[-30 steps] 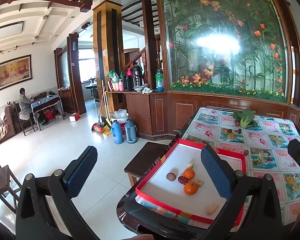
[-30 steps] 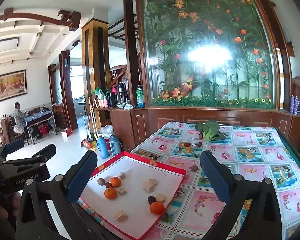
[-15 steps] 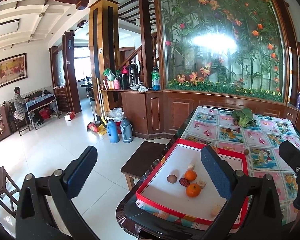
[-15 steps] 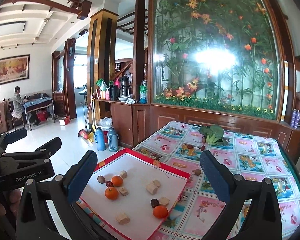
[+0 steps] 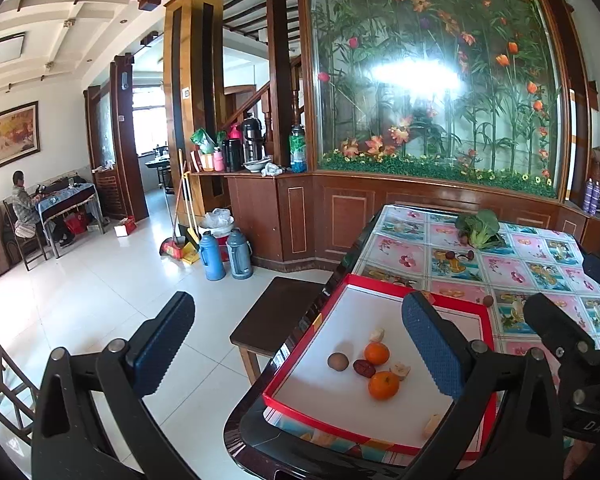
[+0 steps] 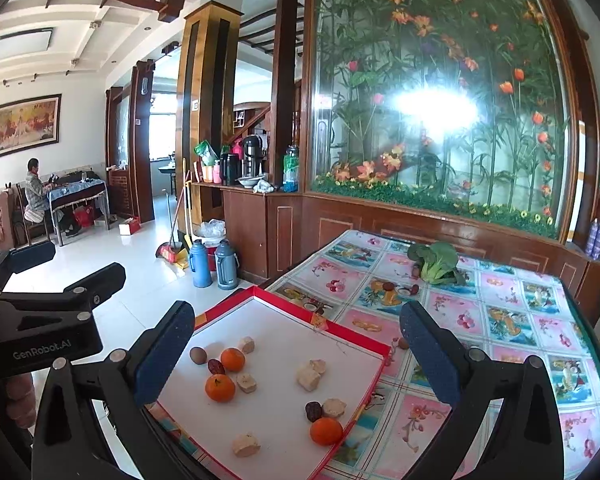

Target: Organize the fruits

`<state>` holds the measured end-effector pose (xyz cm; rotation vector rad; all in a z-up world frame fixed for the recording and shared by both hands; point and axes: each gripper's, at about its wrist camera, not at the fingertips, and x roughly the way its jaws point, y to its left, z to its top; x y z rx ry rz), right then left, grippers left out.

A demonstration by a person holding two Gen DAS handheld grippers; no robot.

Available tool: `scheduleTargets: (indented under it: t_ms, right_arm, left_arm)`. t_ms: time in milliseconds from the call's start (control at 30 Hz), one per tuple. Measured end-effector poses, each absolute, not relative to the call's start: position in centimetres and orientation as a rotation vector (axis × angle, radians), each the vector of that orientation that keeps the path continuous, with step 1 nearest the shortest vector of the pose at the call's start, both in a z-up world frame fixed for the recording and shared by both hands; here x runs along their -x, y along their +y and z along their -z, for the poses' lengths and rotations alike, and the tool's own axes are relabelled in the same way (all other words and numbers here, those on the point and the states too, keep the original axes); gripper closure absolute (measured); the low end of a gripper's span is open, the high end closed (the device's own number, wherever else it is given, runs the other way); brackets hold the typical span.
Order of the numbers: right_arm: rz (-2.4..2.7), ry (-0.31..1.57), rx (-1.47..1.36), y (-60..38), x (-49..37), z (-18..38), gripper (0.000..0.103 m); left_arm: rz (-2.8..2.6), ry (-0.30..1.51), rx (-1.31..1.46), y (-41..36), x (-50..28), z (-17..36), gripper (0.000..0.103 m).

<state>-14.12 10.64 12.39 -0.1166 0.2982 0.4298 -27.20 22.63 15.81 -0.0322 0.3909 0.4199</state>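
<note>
Tray (image 6: pixel 364 344) — red-rimmed, white inside — lay at the near left corner of the table (image 6: pixel 512 320), on a fruit-print cloth. On the tray: three oranges, two (image 6: pixel 232 359) (image 6: pixel 219 388) by its left side and one (image 6: pixel 326 431) by its near right rim; a brown round fruit (image 6: pixel 198 355) left of the first; two dark red dates (image 6: pixel 216 367) (image 6: pixel 312 411); several pale chunks (image 6: pixel 308 379) scattered between. Beyond the tray, well apart, a leafy green (image 6: pixel 436 266) rested on the cloth; a small brown fruit (image 5: pixel 488 301) sat just outside the tray's far right corner. Left gripper (image 5: pixel 300 344) hovered off the tray's left edge, fingers spread wide, nothing held. Right gripper (image 6: pixel 295 354) hung above the tray — fingers likewise apart and empty.
</note>
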Motion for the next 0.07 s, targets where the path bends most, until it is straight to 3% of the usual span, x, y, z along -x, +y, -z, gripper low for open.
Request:
scheduleTargets:
  t_ms: [67]
  right_arm:
    - [-0.435, 0.315, 0.1, 10.33, 13.62, -12.17, 0.001]
  left_arm:
    - [-0.413, 0.398, 0.031, 22.58, 26.85, -15.82, 0.0]
